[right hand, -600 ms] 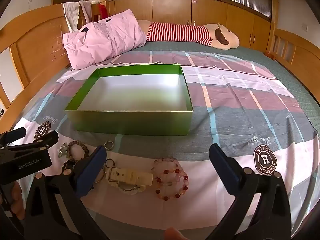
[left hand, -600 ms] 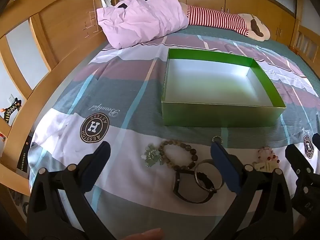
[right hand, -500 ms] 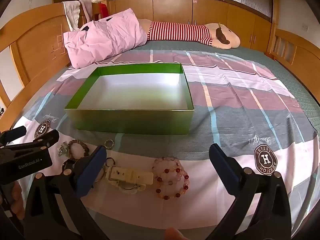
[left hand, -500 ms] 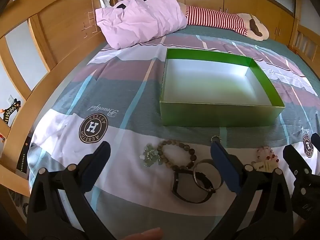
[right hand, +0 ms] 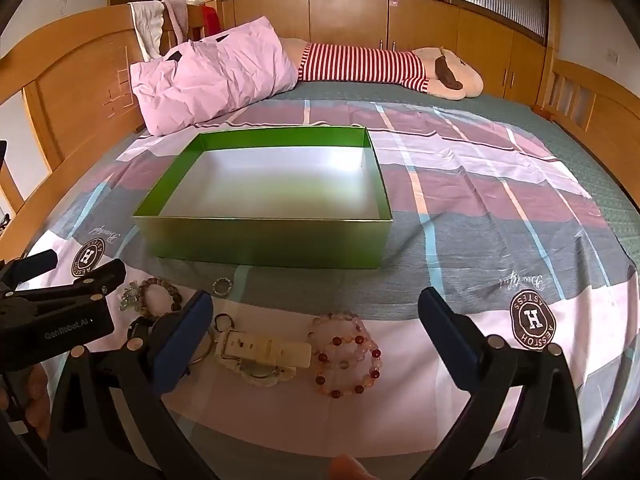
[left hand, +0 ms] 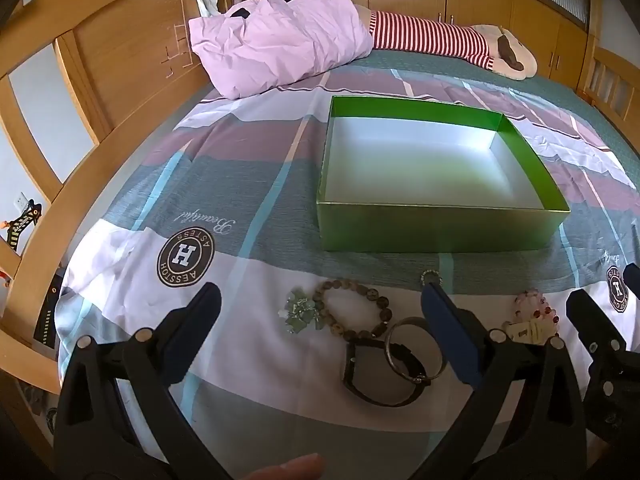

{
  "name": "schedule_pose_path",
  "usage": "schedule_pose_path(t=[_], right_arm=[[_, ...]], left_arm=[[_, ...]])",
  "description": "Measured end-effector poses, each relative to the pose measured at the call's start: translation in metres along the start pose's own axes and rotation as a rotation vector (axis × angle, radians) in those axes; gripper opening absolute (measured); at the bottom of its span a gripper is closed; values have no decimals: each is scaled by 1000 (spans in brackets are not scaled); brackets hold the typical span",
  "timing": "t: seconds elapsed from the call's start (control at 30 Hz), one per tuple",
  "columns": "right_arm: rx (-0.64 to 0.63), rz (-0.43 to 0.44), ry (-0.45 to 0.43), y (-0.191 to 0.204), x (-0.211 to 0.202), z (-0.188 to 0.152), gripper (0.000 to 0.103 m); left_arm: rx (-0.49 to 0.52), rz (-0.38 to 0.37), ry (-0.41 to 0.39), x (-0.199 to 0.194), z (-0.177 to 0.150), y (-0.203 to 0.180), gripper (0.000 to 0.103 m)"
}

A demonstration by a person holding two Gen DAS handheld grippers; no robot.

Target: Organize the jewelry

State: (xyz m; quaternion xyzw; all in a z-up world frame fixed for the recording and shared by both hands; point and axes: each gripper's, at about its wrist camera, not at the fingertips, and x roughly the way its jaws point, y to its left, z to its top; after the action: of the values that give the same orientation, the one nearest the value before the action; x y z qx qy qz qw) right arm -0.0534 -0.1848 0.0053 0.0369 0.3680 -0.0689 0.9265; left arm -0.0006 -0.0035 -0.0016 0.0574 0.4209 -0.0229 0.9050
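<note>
Box: green box (left hand: pixel 436 236) sits open on the bed (left hand: pixel 256 184), white floor bare, long axis running across the bed parallel to its near edge.
Jewelry row: all pieces lie on the bedspread between the box's near wall and the bed's near edge.
Left view only: brown bead bracelet (left hand: pixel 352 312) lies flat with a pale green charm cluster (left hand: pixel 302 314) touching its left side; black watch (left hand: pixel 380 376) sits nearer the edge, a metal bangle (left hand: pixel 416 350) overlapping it.
Right view only: cream watch (right hand: pixel 264 354) shows whole, its strap lying along the near edge; red and pink bead bracelets (right hand: pixel 346 354) touch its right end.
Both views: small beaded ring (right hand: pixel 222 286) lies just before the box's near wall.
Left gripper (left hand: pixel 320 328): jaws wide, nothing between the pads, above the brown bracelet.
Right gripper (right hand: pixel 316 330): jaws wide, holding nothing, above the cream watch and bead bracelets.
</note>
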Motion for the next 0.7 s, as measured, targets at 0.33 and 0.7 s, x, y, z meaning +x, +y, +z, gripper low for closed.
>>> schedule_pose_path(t=[0.33,0.7], right_arm=[[-10,-2,-2,3,-1,0,102],[-16,-3,-9,5,-2,0,102]], left_arm=[[9,0,0,1,0,-1,101],[11,2,5,2,-1,-2,101]])
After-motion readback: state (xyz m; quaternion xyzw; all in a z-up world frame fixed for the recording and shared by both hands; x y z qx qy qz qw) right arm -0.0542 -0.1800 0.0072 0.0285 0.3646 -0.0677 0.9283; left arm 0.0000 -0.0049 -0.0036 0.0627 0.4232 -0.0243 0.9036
